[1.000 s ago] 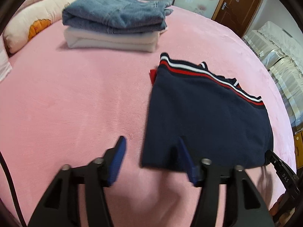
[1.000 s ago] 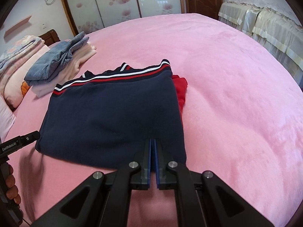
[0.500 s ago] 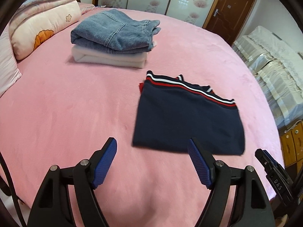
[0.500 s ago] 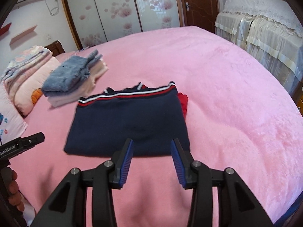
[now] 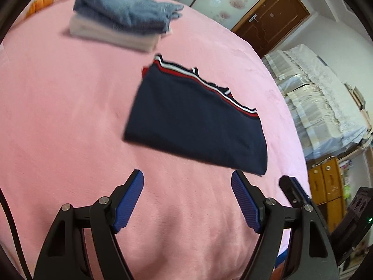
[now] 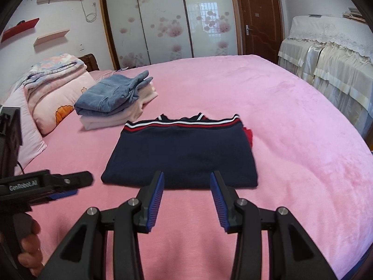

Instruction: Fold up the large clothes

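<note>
We are working over a pink blanket (image 6: 291,140) covering a bed in a bedroom. Nearest to us, the right gripper (image 6: 187,175) is hovering with its blue pads spread apart and holding nothing, just short of the near edge of the navy sweater (image 6: 184,154). The left gripper (image 5: 187,175) is likewise hanging wide open and empty, apart from the same garment (image 5: 193,126). The sweater is lying folded flat on the blanket, its red and white striped hem turned away from us. Farther back, folded jeans (image 6: 112,93) are sitting on a folded pale garment (image 6: 116,116). Beyond, we are seeing flowered wardrobe doors (image 6: 163,21).
</note>
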{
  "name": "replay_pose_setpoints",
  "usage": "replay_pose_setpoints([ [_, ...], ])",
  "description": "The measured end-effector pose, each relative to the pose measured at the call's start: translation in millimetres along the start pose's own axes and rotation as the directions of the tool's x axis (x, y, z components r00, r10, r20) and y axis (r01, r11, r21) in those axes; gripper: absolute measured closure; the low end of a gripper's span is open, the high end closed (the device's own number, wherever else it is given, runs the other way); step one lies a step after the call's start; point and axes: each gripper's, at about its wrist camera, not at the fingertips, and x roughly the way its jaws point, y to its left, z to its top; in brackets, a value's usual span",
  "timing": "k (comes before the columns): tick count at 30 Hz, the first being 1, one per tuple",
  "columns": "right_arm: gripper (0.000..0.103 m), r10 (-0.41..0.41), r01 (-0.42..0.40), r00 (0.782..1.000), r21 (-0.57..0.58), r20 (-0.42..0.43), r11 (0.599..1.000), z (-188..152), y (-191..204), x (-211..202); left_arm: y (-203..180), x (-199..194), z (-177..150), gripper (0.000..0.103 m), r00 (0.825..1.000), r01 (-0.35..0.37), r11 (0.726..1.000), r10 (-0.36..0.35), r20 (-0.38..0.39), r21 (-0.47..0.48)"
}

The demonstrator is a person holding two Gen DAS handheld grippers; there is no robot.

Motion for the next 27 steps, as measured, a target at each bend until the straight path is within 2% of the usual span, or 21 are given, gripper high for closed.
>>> replay_pose_setpoints([
  [4, 0.062, -0.009, 0.009, 1.0, -0.022, -0.015, 1.0, -9, 7, 18, 13, 29, -4, 0.027, 0.999, 0.049, 0.998, -0.05, -0.02, -0.033],
  [9, 0.062, -0.013, 0.013, 0.999, -0.019, -0.035, 1.0, -13, 9, 42, 39, 66, -8, 0.027, 0.993, 0.115, 0.984, -0.119, -0.021, -0.137],
  [11, 0.062, -0.013, 0.012, 0.999, -0.016, -0.036, 1.0, -11, 9, 52, 48, 75, -6, 0.027, 0.989, 0.15, 0.974, -0.151, 0.007, -0.17],
  [13, 0.062, -0.01, 0.01, 0.999, -0.018, -0.034, 1.0, -10, 10, 58, 51, 79, -3, 0.027, 0.985, 0.174, 0.971, -0.168, 0.049, -0.163],
  [22, 0.062, 0.007, -0.008, 0.999, -0.022, -0.035, 1.0, -2, 13, 85, 42, 114, 26, 0.027, 0.972, 0.188, 0.974, -0.166, 0.165, -0.125],
  [27, 0.062, 0.003, -0.004, 0.999, -0.01, -0.042, 1.0, 10, 9, 104, 37, 130, 50, 0.027, 0.967, 0.191, 0.971, -0.16, 0.2, -0.146],
])
